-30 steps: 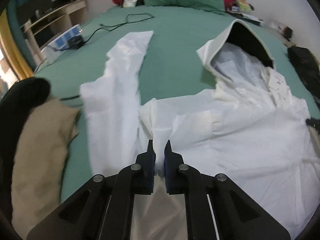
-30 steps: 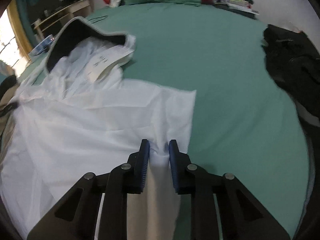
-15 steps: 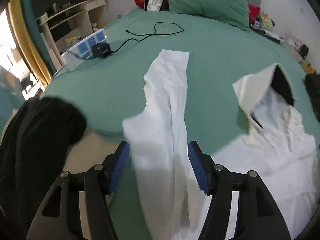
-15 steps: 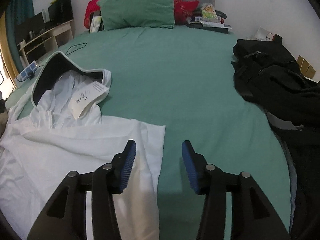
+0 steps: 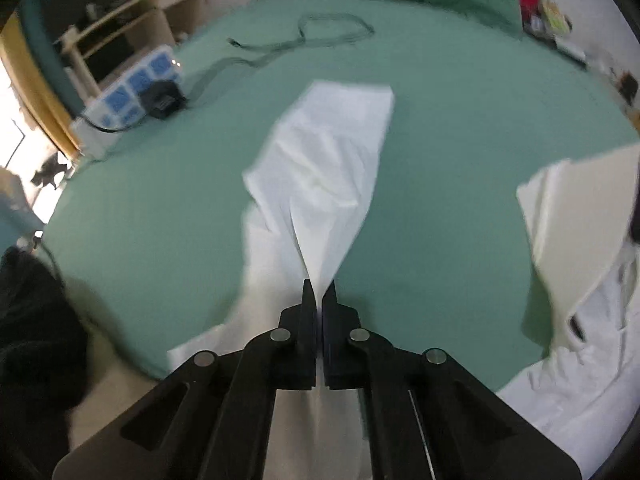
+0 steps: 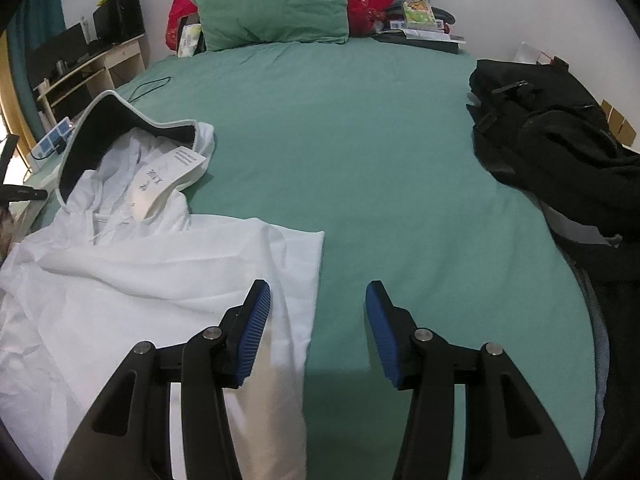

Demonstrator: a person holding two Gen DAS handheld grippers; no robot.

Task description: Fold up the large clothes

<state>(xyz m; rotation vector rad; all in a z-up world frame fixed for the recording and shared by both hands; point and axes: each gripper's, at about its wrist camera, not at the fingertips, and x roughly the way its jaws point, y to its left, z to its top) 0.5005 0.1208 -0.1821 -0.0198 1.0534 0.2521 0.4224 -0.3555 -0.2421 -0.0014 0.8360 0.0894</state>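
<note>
Left wrist view: the left gripper (image 5: 319, 294), wide open half a second earlier, had clenched the white sleeve (image 5: 324, 172); the right gripper (image 6: 318, 308) stood released, so sleeve folding could begin.

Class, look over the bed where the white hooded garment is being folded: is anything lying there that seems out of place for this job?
Yes. A black cable trails loose across the green bedsheet beyond the white sleeve pinched in the left gripper, and a black bag sits on the bed's right side. Both clutter the folding surface.
</note>
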